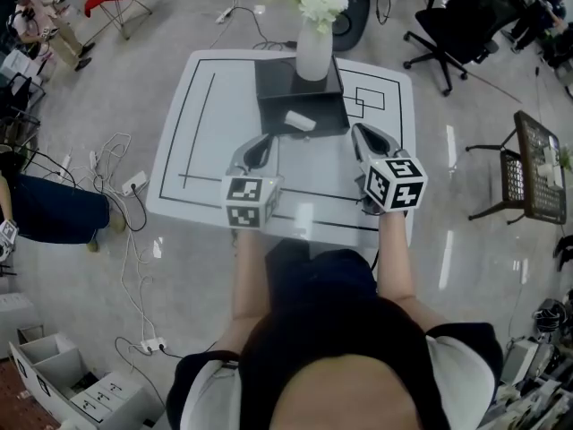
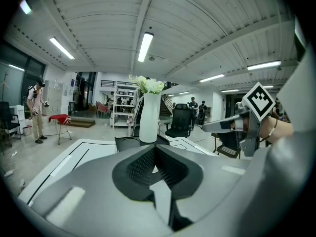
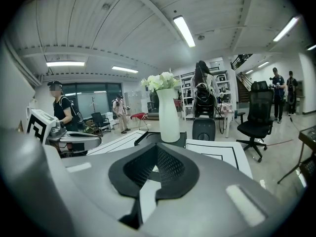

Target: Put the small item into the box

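White small item (image 1: 300, 121) sits in the black box (image 1: 279, 97); we've got left tongs (image 1: 260, 143) and right tongs (image 1: 365, 134) squeezed together, empty, over the desk (image 1: 192, 141).

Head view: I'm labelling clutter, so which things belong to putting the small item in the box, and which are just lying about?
Job: small white item, black box, left gripper, right gripper.
Lying about: vase of white flowers, black office chair, power strip, black mesh side table.
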`<act>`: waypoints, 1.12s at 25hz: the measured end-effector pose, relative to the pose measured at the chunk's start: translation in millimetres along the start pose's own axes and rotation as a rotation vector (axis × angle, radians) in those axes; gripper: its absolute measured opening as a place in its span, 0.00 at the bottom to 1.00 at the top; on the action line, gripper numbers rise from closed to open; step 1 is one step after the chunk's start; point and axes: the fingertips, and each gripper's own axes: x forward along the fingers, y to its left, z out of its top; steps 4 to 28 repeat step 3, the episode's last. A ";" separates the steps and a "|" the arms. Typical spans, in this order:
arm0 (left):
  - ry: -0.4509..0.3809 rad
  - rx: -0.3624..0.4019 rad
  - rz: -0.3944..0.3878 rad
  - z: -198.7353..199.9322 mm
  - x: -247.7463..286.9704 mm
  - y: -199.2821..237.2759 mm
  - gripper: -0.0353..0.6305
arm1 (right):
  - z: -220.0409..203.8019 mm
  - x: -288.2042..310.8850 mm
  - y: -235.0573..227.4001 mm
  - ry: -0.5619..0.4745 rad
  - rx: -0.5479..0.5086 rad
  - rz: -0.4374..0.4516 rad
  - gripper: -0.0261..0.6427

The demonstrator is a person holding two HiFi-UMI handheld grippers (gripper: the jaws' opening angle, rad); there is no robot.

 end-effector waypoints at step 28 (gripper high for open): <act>-0.002 -0.001 0.006 -0.4 -0.1 2.2 0.06 | -0.6 0.8 1.6 0.002 -0.002 0.001 0.04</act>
